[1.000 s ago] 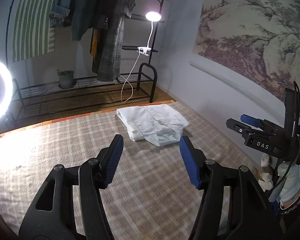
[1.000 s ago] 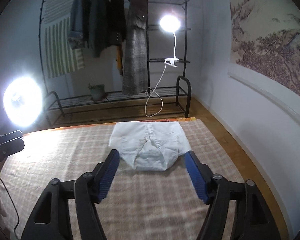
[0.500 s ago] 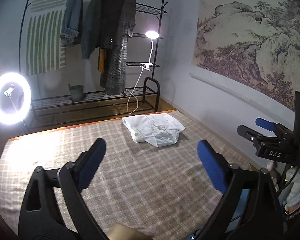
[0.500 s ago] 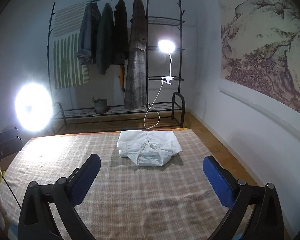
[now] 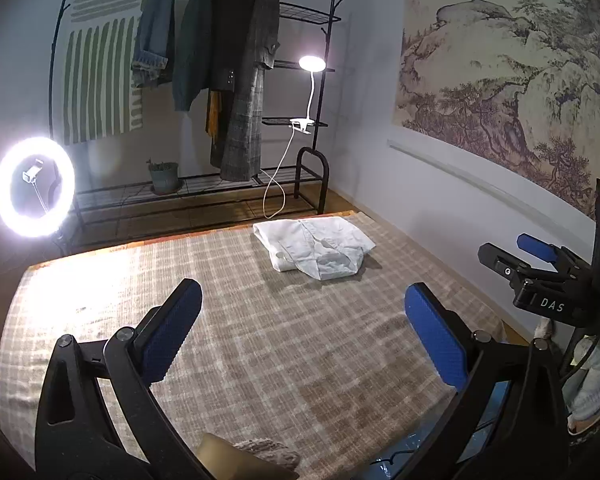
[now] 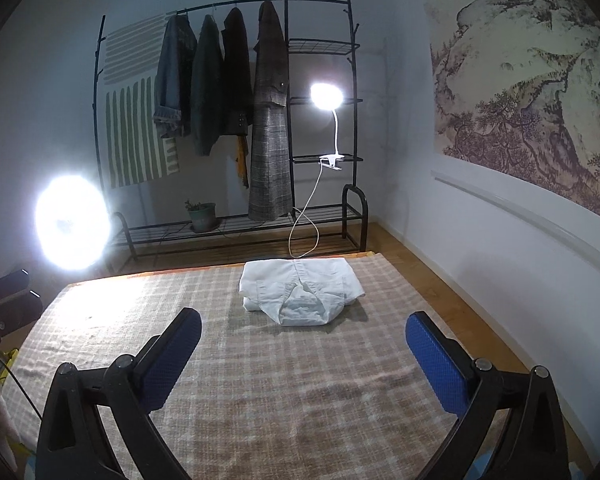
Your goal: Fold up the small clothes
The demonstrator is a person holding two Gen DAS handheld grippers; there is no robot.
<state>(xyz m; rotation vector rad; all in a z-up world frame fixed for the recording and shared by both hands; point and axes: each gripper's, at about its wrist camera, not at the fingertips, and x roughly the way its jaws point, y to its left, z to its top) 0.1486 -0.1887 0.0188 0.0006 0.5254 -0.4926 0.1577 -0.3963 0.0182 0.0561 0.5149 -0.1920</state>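
Note:
A folded white garment (image 5: 315, 246) lies on the checked cloth of the table (image 5: 260, 340), near its far edge; it also shows in the right wrist view (image 6: 300, 292). My left gripper (image 5: 302, 334) is open and empty, raised above the near half of the table, well short of the garment. My right gripper (image 6: 302, 360) is open and empty, also above the near half, with the garment straight ahead. The right gripper also shows in the left wrist view (image 5: 536, 276) at the right edge.
A clothes rack (image 6: 260, 120) with hanging coats stands behind the table, with a clip lamp (image 6: 326, 96) and a potted plant (image 6: 202, 214). A ring light (image 5: 34, 188) glows at the left. A wall runs along the right (image 6: 480, 220).
Both grippers opened wide and pulled back and up from the garment, which now lies farther ahead. The garment itself has not moved.

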